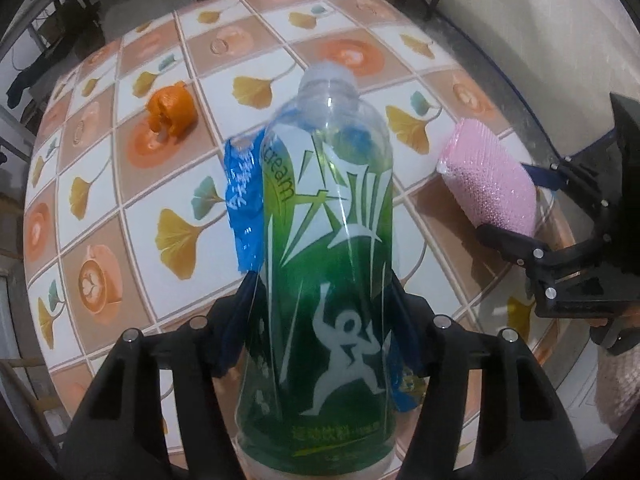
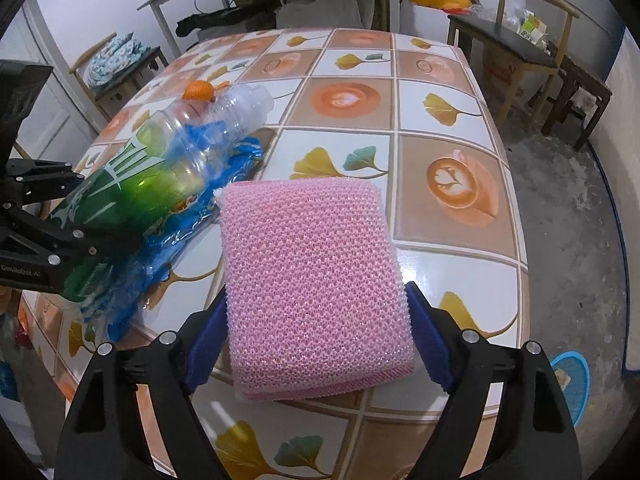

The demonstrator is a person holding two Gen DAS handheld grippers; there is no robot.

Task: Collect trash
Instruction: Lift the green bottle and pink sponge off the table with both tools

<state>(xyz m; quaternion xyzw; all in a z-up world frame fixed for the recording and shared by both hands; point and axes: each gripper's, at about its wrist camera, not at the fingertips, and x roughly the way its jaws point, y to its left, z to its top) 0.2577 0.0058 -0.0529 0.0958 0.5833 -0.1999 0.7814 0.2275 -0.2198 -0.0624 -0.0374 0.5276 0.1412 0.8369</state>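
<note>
Pink sponge [image 2: 316, 280] in right gripper [image 2: 320, 344], nr table edge [image 2: 516, 320].

The word "Scream" is printed in dark letters on a pale green band near the shoulder of the green bottle [image 1: 320, 264], though its first letter is partly cut off. Large white stylised characters are seen on the bottle's label above a white leaping figure, and a line of small yellowish characters runs near its base, too blurred to be read. White characters are printed on the blue wrapper [image 1: 244, 204] beside the bottle, but cannot be made out. "GenRobot.AI" is lettered in white on the left gripper [image 2: 22, 270] body, as seen from the right wrist view.
</note>
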